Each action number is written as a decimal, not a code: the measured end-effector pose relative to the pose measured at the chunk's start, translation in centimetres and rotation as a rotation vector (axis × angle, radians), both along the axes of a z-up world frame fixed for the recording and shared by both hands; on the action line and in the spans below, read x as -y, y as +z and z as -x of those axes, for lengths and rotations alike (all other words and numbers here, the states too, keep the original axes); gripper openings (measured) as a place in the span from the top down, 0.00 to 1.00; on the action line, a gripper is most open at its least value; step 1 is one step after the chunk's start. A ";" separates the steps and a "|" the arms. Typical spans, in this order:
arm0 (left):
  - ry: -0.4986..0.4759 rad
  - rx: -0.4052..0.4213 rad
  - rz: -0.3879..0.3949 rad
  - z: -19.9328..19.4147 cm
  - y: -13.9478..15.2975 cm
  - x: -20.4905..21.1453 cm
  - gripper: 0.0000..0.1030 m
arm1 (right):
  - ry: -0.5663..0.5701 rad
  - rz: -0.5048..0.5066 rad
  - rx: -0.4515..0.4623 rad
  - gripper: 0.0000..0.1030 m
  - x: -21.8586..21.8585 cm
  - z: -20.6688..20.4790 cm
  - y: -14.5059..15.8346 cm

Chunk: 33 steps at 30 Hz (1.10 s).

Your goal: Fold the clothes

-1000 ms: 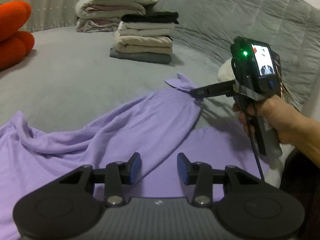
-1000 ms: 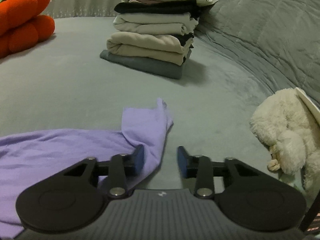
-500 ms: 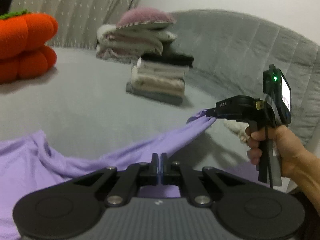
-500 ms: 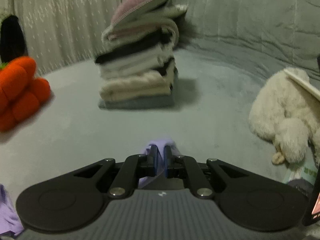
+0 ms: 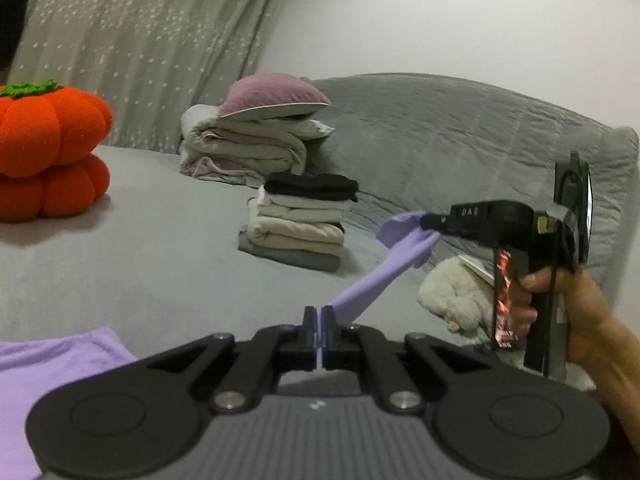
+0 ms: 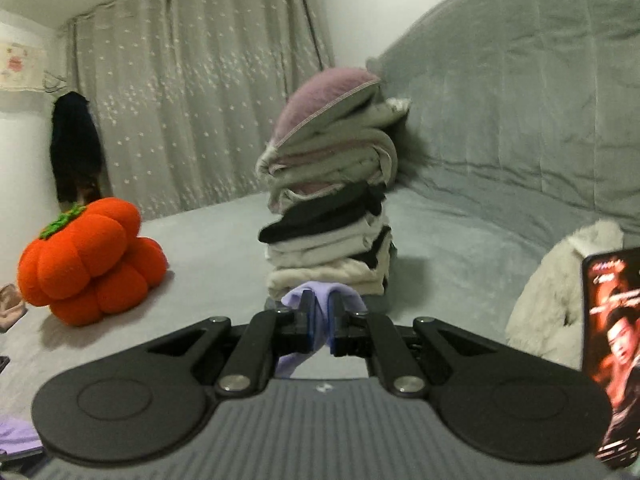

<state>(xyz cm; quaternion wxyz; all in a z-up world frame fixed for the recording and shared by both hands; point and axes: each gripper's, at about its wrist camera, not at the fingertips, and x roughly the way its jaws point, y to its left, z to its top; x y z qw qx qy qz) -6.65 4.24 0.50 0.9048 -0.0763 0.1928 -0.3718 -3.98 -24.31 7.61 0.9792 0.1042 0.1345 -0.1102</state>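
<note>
Both grippers point slightly downward above the grey bed (image 5: 160,248). The left gripper (image 5: 319,328) is clamped on the lilac garment (image 5: 372,280), which stretches taut to the right gripper (image 5: 430,224), also pinching it, held upright in the right hand (image 5: 560,304).

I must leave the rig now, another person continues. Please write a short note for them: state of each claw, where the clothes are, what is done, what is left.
Left claw: shut on the purple garment.
Right claw: shut on another edge of the same garment; the cloth is stretched between the two claws above the bed.
The rest of the garment lies on the bed at lower left.
Done: a stack of folded clothes stands further back on the bed.
Left: no fold is visible in the purple garment; fold it, probably add it to the stack.
</note>
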 end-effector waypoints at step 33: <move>-0.411 -0.184 -0.278 3.5 -5.7 6.9 0.81 | -0.108 -0.102 -0.295 0.88 4.5 13.6 -12.2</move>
